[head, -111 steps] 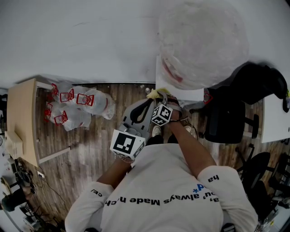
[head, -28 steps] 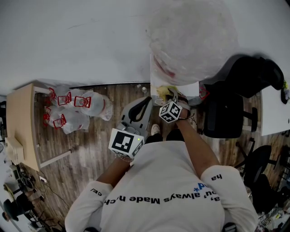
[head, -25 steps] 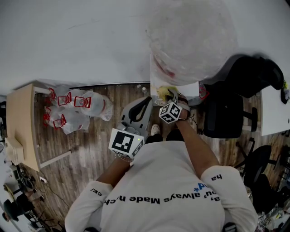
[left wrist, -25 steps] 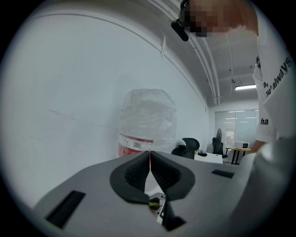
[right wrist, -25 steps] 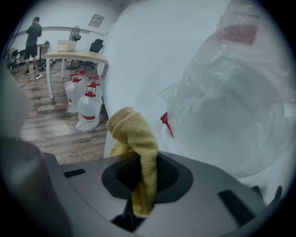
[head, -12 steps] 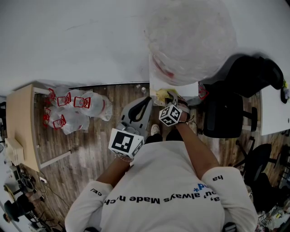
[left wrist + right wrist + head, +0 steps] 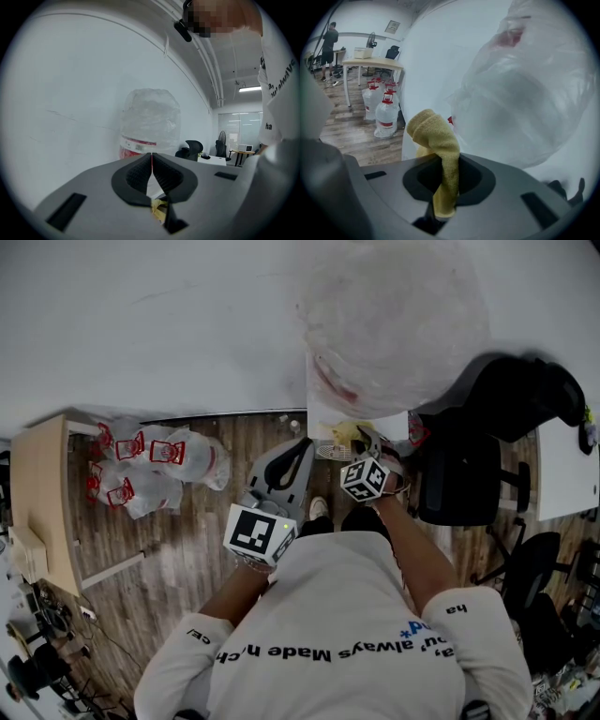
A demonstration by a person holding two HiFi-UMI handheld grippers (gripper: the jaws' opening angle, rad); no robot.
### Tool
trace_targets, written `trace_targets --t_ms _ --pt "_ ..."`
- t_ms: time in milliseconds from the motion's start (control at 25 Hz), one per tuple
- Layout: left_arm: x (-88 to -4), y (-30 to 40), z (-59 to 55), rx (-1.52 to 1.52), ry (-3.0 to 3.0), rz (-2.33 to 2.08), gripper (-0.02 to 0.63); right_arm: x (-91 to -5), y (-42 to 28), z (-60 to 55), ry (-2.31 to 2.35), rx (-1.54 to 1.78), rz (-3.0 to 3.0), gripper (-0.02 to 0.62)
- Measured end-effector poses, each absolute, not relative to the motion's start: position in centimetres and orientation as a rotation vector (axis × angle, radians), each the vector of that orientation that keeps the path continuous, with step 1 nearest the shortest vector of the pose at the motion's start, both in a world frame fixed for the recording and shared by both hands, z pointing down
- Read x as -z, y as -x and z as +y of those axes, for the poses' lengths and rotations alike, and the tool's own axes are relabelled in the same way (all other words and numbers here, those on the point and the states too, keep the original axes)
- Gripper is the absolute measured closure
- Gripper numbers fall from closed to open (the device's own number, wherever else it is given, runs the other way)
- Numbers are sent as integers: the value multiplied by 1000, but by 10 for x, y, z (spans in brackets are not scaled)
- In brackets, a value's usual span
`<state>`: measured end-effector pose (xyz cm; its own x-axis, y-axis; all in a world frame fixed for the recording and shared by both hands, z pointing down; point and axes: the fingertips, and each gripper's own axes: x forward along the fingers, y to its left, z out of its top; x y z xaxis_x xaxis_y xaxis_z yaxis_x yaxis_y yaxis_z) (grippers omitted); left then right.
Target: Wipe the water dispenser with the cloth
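The water dispenser (image 7: pixel 323 416) is a white cabinet against the wall, with a big plastic-wrapped bottle (image 7: pixel 394 324) on top. My right gripper (image 7: pixel 356 444) is shut on a yellow cloth (image 7: pixel 342 433) and holds it at the dispenser's front, just under the bottle. In the right gripper view the cloth (image 7: pixel 438 140) stands folded up out of the jaws of the right gripper (image 7: pixel 449 176), close to the wrapped bottle (image 7: pixel 525 93). My left gripper (image 7: pixel 302 451) hangs lower left of the dispenser, apart from it. Its jaws (image 7: pixel 151 166) are shut with nothing between them, pointing at the bottle (image 7: pixel 150 122).
Several water bottles with red caps (image 7: pixel 155 465) lie on the wood floor to the left, beside a wooden desk (image 7: pixel 42 493). A black office chair (image 7: pixel 469 474) stands right of the dispenser, with a white table (image 7: pixel 567 484) beyond. A person (image 7: pixel 330 40) stands far off.
The right gripper with the cloth has slid a little to the right and down along the dispenser's front. The left gripper has stayed where it was.
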<state>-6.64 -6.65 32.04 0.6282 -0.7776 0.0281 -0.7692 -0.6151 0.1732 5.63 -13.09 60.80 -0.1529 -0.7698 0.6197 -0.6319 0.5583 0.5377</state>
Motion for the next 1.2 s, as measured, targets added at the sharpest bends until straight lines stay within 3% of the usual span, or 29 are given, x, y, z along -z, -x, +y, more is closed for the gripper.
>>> trace_targets --t_ms 440,1200 --pt "-320 64 -65 83 -2694 -1275 580 -624 -104 -161 -1121 212 -1751 538" --pt "-320 60 -65 77 -2688 -1267 580 -633 -105 -156 -1135 193 -1761 545"
